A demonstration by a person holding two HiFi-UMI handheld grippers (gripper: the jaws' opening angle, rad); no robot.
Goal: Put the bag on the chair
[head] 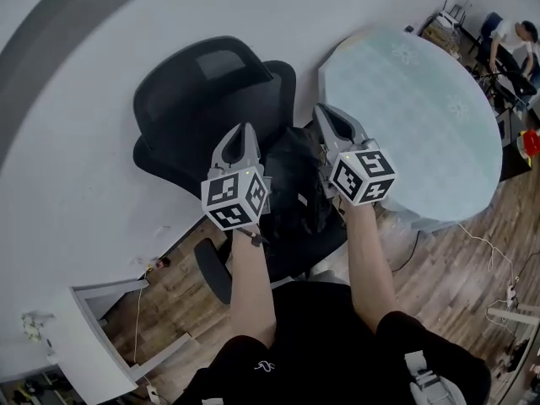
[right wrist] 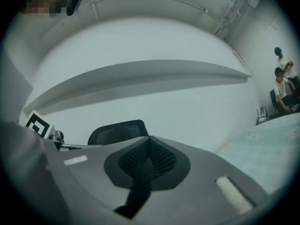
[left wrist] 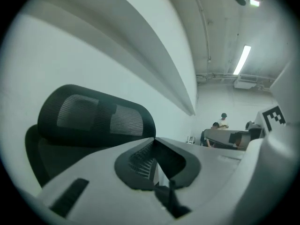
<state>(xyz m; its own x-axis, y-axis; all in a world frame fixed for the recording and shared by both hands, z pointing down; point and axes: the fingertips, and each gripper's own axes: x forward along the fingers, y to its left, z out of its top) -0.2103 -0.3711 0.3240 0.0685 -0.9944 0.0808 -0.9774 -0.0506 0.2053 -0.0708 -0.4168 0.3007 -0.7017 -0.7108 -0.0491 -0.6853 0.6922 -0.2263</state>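
A black bag [head: 291, 184] lies on the seat of a black mesh office chair [head: 211, 83], between the two grippers. My left gripper [head: 246, 129] hangs above the bag's left side with its jaws shut, tips toward the backrest. My right gripper [head: 323, 110] is shut too, above the bag's right edge next to the table. The left gripper view has the closed tips [left wrist: 154, 139] in front of the chair's headrest [left wrist: 93, 118]. Seen from the right gripper [right wrist: 149, 138], the pads meet and the chair top [right wrist: 117, 131] shows behind. I see nothing pinched in either; only a dark gap shows behind the pads.
A round pale-green glass table [head: 413, 116] stands right of the chair, close to my right gripper. The white wall [head: 76, 142] runs behind the chair. A white cabinet [head: 93, 327] sits at the lower left on the wooden floor, with cables [head: 489, 251] nearby. People [head: 515, 40] sit far right.
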